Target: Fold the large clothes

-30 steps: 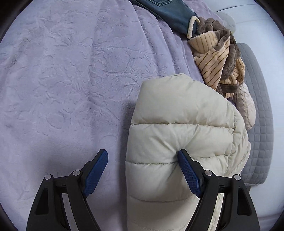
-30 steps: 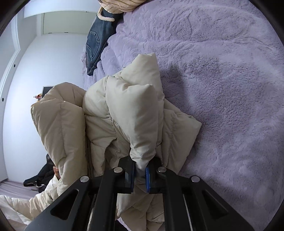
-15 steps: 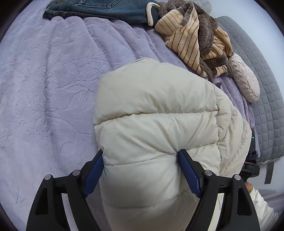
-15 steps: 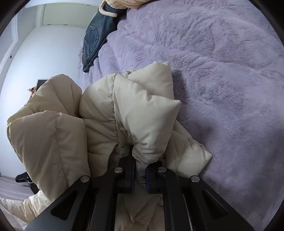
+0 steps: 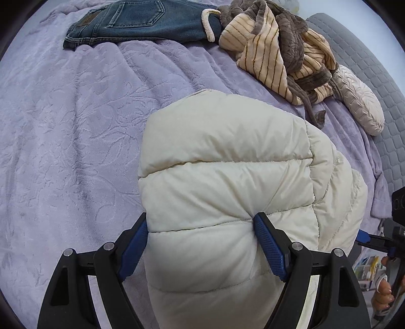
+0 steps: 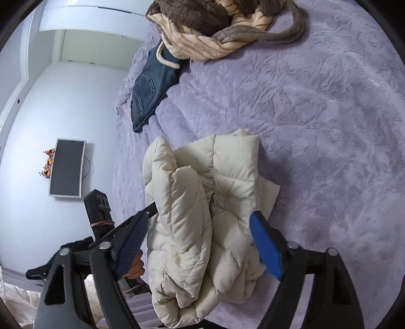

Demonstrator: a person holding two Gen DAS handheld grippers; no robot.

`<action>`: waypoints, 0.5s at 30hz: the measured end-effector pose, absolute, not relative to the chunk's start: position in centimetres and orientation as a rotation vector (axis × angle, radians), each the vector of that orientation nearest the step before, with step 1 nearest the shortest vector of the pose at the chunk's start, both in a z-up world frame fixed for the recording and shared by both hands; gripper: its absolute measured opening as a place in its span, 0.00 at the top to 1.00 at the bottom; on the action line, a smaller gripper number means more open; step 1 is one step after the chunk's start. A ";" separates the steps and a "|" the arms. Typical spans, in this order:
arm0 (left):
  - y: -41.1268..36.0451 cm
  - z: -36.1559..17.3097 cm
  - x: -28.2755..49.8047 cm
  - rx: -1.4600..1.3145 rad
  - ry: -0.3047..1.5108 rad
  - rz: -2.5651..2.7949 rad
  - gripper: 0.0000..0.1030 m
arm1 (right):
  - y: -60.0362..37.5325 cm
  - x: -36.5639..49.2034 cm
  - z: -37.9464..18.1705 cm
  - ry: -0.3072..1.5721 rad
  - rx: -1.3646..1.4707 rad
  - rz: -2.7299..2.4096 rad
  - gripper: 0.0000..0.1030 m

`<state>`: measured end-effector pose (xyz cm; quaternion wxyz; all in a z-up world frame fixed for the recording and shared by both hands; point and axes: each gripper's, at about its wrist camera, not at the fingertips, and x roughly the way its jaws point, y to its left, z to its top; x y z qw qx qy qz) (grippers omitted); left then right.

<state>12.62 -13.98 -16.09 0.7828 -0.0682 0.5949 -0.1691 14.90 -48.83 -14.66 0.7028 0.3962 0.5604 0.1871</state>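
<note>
A cream puffer jacket (image 5: 227, 177) lies bunched on the lilac blanket (image 5: 76, 126). My left gripper (image 5: 201, 217) stands wide over it. A thick quilted fold bulges between the fingers, the right pad (image 5: 268, 243) dents the fabric, and the left pad (image 5: 134, 243) sits at the fold's edge. In the right wrist view the jacket (image 6: 202, 227) is a loose heap below my right gripper (image 6: 200, 217). Its jaws are opening, and the blue pads (image 6: 265, 245) stand apart from the fabric. The left gripper's body (image 6: 98, 205) shows behind the heap.
Blue jeans (image 5: 136, 22) and a striped beige and brown robe (image 5: 273, 50) lie at the bed's far side, with a pale quilted pillow (image 5: 359, 101) and a grey headboard (image 5: 367, 63). A monitor (image 6: 67, 168) stands on the floor beyond the bed's edge.
The right gripper let go of the jacket fold it pinched, opened wide and rose. The left gripper swung over the jacket, which now fills the gap between its fingers.
</note>
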 end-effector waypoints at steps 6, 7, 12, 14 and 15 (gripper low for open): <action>-14.7 -15.7 12.3 -0.091 1.264 -0.341 0.21 | -45.3 16.4 -15.0 1.358 0.682 0.340 0.00; -14.7 -15.7 12.2 -0.089 1.263 -0.340 0.21 | -45.1 16.6 -15.6 1.382 0.681 0.329 0.00; -14.5 -15.9 12.4 -0.085 1.274 -0.336 0.19 | -45.2 16.8 -20.7 1.468 0.750 0.303 0.00; -14.3 -15.7 12.7 -0.085 1.283 -0.343 0.19 | -45.4 16.7 -23.2 1.480 0.845 0.345 0.00; -14.0 -15.4 12.8 -0.089 1.284 -0.348 0.19 | -45.5 16.6 -24.3 1.485 0.891 0.359 0.00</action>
